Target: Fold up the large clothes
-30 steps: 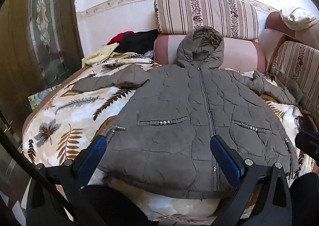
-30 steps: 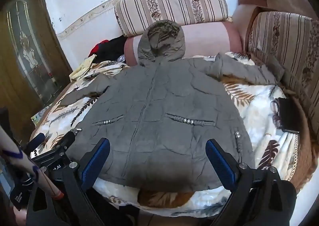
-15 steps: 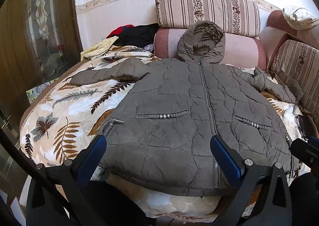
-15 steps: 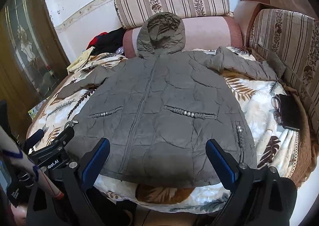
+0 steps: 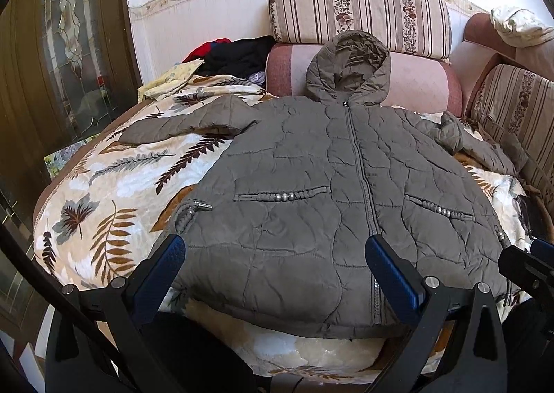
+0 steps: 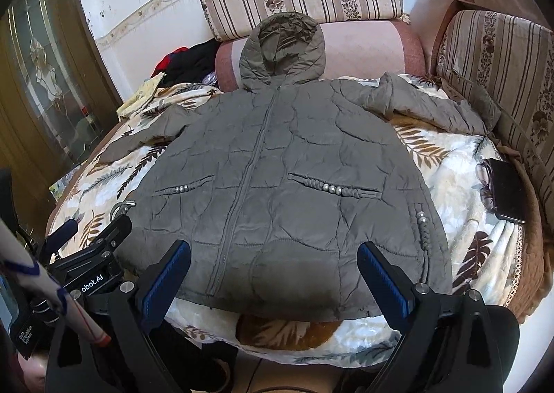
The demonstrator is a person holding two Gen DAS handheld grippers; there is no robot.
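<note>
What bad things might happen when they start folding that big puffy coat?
1. The coat is thick and quilted, so a fold may spring back open.
2. A black phone and glasses lie on the blanket near the right sleeve; swinging that sleeve in might drag or knock them.
3. The coat's bottom edge sits at the blanket's front edge, so a tug may slide it off.

Both hand-held grippers, left and right, are open and holding nothing.

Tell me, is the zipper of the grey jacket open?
No, the jacket lies flat with its zipper closed from hem to hood.
</note>
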